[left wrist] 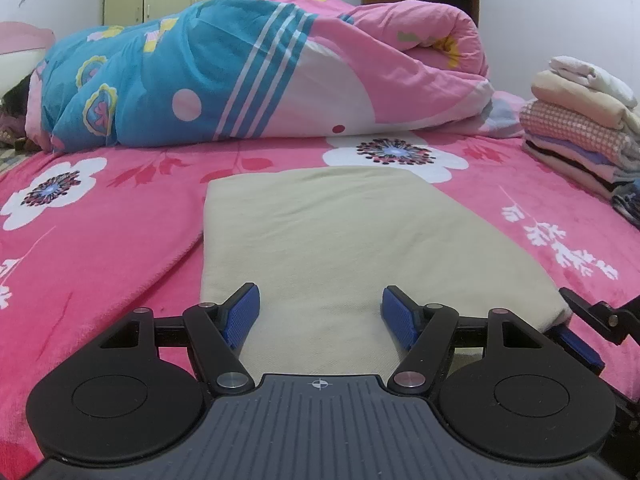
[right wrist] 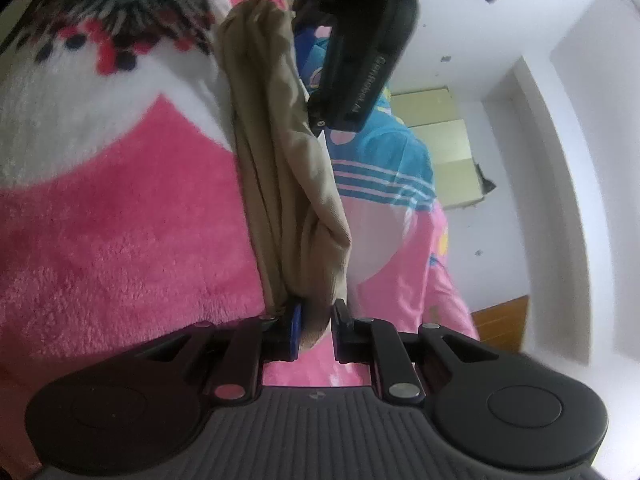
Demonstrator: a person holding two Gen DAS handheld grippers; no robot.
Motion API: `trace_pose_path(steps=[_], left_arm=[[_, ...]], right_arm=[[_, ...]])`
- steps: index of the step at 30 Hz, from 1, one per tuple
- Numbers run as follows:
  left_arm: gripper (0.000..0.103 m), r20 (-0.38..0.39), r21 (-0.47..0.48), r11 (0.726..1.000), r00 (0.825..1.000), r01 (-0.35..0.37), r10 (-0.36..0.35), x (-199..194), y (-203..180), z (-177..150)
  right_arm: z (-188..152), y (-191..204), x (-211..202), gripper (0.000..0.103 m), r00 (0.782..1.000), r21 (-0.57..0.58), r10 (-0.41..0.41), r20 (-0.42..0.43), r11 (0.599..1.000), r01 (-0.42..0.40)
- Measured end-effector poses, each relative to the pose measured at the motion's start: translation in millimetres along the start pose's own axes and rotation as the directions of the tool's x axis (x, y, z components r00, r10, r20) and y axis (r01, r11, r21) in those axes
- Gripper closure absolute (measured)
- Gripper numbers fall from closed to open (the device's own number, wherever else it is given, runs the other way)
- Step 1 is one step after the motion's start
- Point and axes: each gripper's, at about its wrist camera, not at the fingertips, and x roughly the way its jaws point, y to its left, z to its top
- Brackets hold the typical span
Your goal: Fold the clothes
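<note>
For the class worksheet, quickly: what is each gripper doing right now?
Left gripper: open, above the folded beige garment, gripping nothing.
Right gripper: shut on the beige garment's edge.

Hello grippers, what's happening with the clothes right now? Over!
Left gripper open, poised at the near edge of the folded beige garment. Right gripper shut on its bunched edge. Nothing blocking; folded stack off to the right.
</note>
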Motion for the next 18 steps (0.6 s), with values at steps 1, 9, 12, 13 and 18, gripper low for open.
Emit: trace_pose_path(steps=[1,9,12,13,18], left_arm=[[0.035,0.000,-0.002,1.000,1.000,0.002,-0.002,0.0,0.5,0.0],[0.035,0.002,0.006,1.000,1.000,0.010,-0.010,0.0,0.5,0.2],[0.035,0.003,0.006,1.000,1.000,0.013,-0.013,-0.5,1.3,0.2],[0.035,0.004,0.005,1.000,1.000,0.014,-0.014,-0.6,1.5,0.0],[0.035,0.009,0.005,1.000,1.000,0.013,-0.013,-1.1,0.8,-1.0]], right_arm=[[0.7,-1.3,-1.5,0.088,1.000,0.008,-0.022,0.003,1.000,0.022],[-3.2,-3.7,-4.3,0.088,1.000,0.044,-0.002,-0.003,0.999,0.002],[-5.9,-9.5,-9.1,0.079,1.000,0.054,0.015,0.008,0.998,-0.015],[-8.7,-14.6,-12.7,0.073,0.999,0.072,0.031,0.010,0.997,-0.031],[-20.6,-38.5,-22.4,0.072,0.993,0.202,0.114,-0.022,0.974,-0.107]])
